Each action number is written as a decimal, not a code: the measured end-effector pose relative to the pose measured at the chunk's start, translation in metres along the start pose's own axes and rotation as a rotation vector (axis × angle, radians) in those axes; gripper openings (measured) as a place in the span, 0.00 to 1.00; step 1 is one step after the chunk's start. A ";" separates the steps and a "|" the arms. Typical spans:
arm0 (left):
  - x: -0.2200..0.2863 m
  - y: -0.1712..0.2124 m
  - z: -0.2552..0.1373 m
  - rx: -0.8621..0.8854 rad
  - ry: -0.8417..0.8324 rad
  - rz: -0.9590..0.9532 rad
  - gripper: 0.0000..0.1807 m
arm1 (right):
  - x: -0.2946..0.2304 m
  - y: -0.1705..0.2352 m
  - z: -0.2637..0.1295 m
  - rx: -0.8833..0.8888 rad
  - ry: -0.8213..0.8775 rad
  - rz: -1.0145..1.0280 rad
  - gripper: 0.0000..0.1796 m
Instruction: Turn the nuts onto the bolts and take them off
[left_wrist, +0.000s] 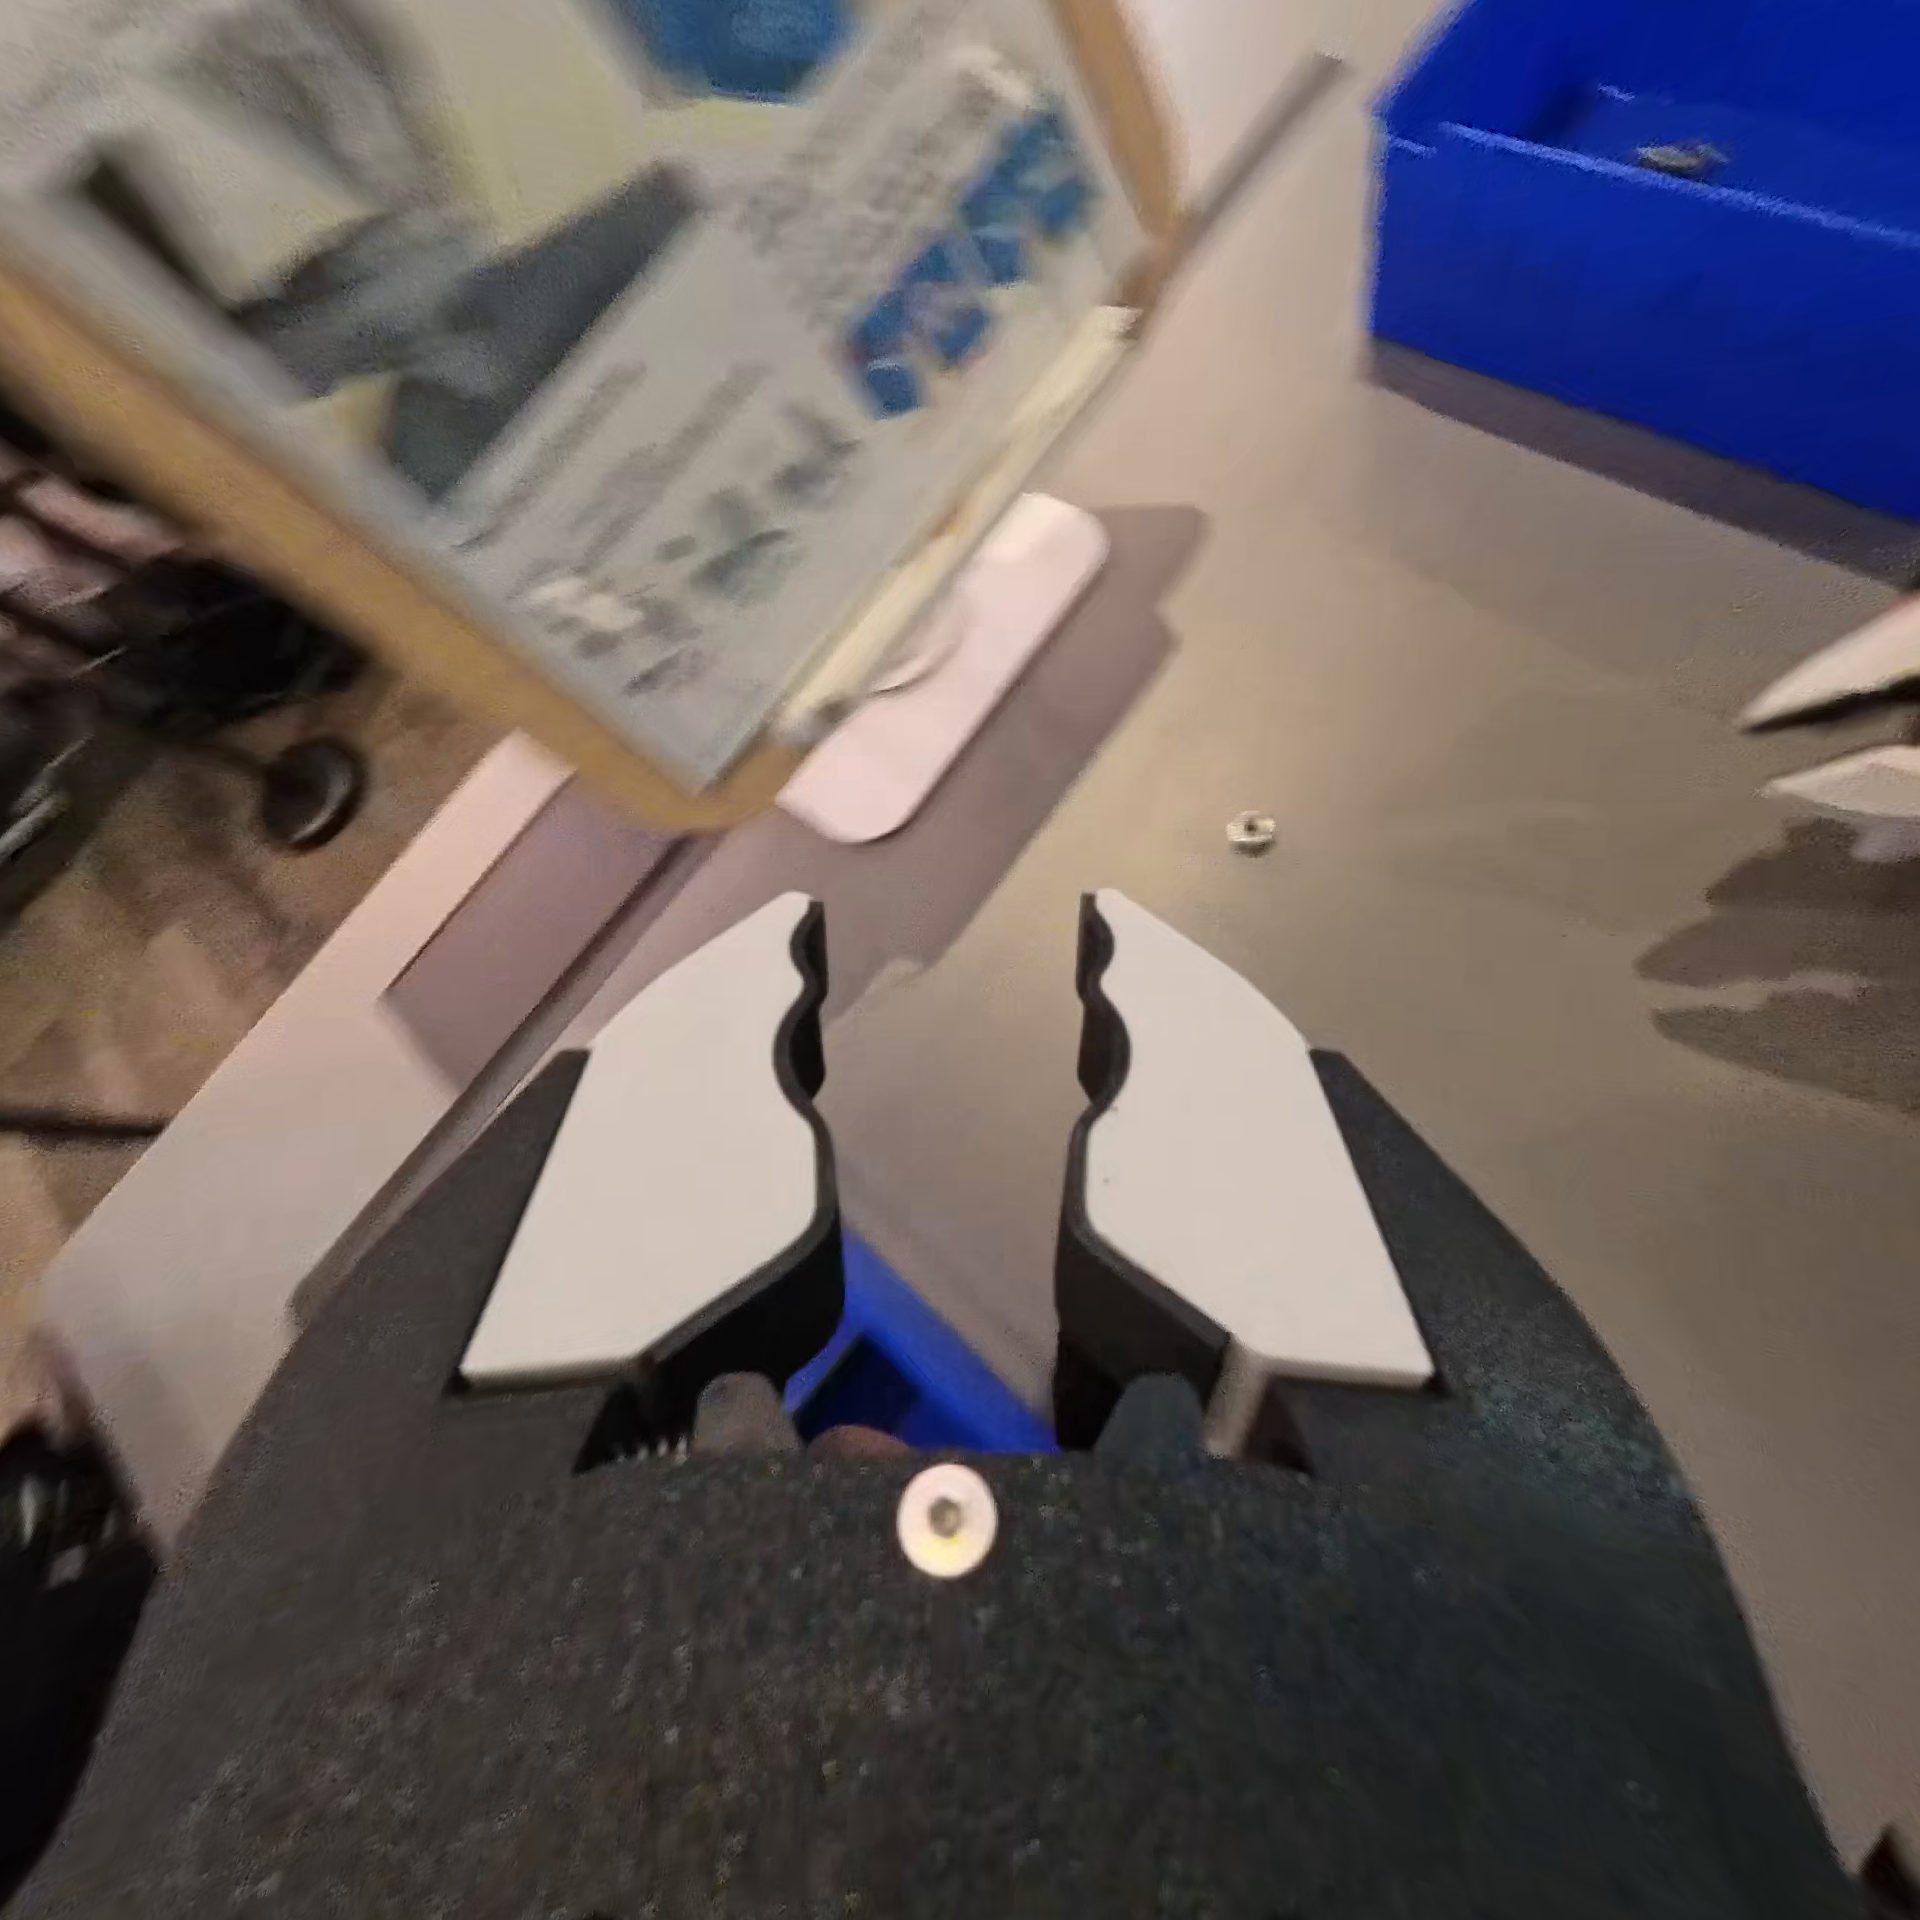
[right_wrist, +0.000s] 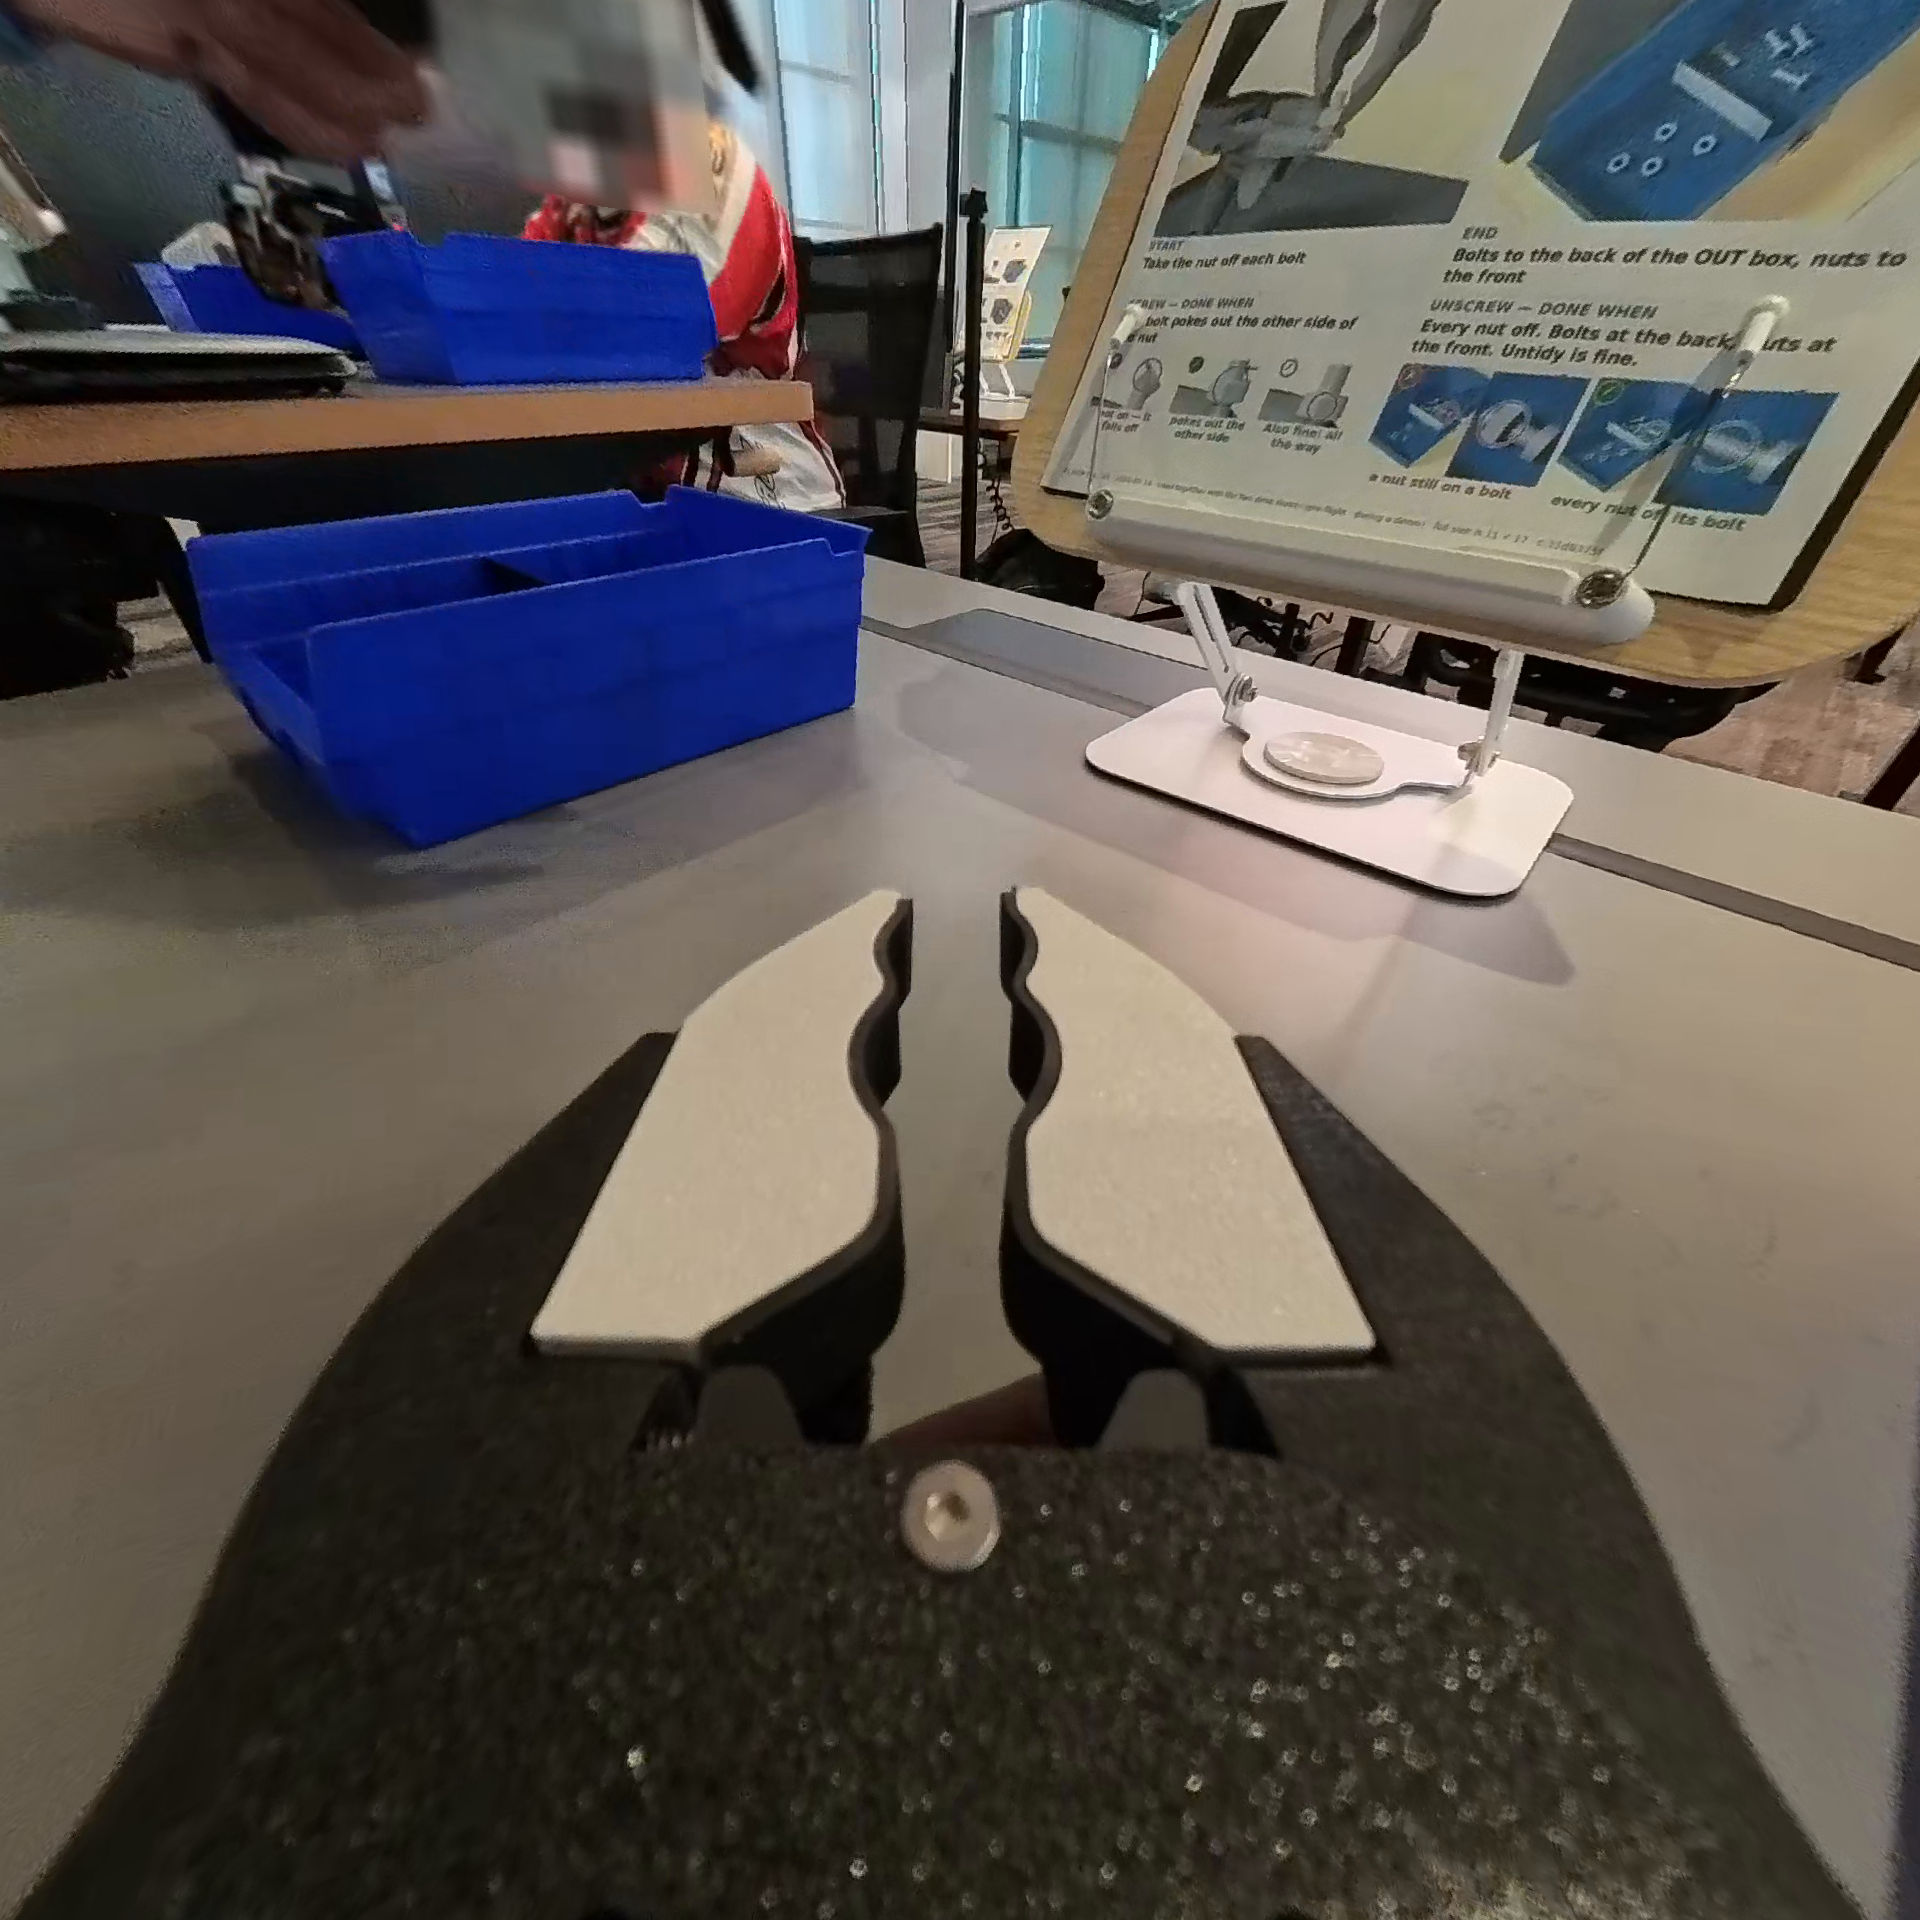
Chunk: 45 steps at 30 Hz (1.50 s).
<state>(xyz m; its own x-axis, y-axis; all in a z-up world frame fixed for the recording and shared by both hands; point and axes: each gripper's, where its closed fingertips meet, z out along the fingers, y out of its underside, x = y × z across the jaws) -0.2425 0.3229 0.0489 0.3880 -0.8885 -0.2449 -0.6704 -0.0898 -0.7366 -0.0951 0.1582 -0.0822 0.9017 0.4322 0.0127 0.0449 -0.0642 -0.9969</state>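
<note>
Both tools, left (left_wrist: 951, 909) & right (right_wrist: 956, 904), gape empty w/ wavy grey-faced fingers; small hex metal nut (left_wrist: 1250, 829) on smooth grey table (left_wrist: 1455, 1039).

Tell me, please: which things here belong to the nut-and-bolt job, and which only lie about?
For the job:
- loose nut on the grey table
- blue bin
- both tongs, open and empty: left, right

Only lying about:
- instruction board on its stand
- farther blue bins

Matt grey table (right_wrist: 312, 1039), glossy blue plastic bin (right_wrist: 582, 665), shiny metal nut (left_wrist: 1251, 829), wooden board (right_wrist: 1081, 343)
</note>
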 end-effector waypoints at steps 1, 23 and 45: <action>-0.020 0.009 -0.019 0.007 -0.063 -0.062 0.26 | 0.000 0.001 0.000 -0.003 0.000 -0.002 0.09; -0.134 0.248 0.116 -0.657 -0.112 -0.762 0.24 | -0.005 0.005 0.004 -0.026 -0.022 -0.037 0.07; -0.134 0.205 0.074 -0.513 -0.071 -0.701 0.00 | -0.010 0.005 0.004 -0.023 -0.043 -0.046 0.06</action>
<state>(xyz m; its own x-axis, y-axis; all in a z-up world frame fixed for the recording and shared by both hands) -0.3851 0.4574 -0.1161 0.8449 -0.5240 0.1076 -0.4578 -0.8124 -0.3612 -0.1056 0.1567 -0.0873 0.8794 0.4729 0.0545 0.0960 -0.0641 -0.9933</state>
